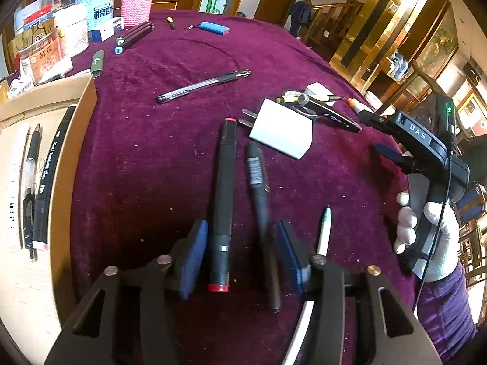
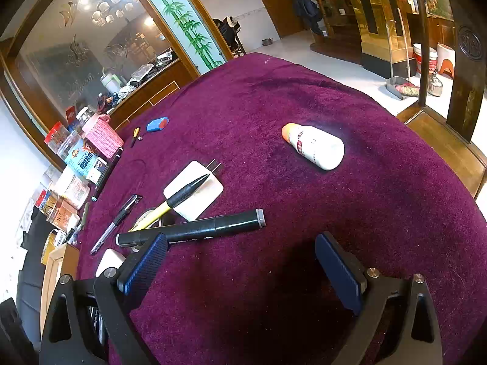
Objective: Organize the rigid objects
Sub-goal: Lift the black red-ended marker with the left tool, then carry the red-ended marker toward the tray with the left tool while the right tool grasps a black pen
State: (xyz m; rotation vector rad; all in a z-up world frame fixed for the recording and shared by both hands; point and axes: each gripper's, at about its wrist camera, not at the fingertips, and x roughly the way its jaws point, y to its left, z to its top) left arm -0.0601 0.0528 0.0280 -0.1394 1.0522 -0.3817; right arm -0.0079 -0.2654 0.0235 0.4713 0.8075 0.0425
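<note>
The left wrist view looks steeply down along its own left gripper (image 1: 240, 255) from close above the purple tablecloth (image 1: 170, 158), facing the table's far side, with a cardboard box (image 1: 61, 164) at its left edge and the right gripper (image 1: 380, 133), held by a gloved hand (image 1: 426, 231), at its right. The right wrist view sits behind the right gripper (image 2: 243, 270), tilted less steeply, close to the cloth (image 2: 334, 213) and facing across it into the room. Both views share the white plug adapter (image 1: 283, 130) (image 2: 194, 188) and the clear pen (image 1: 204, 85) (image 2: 117, 222).
</note>
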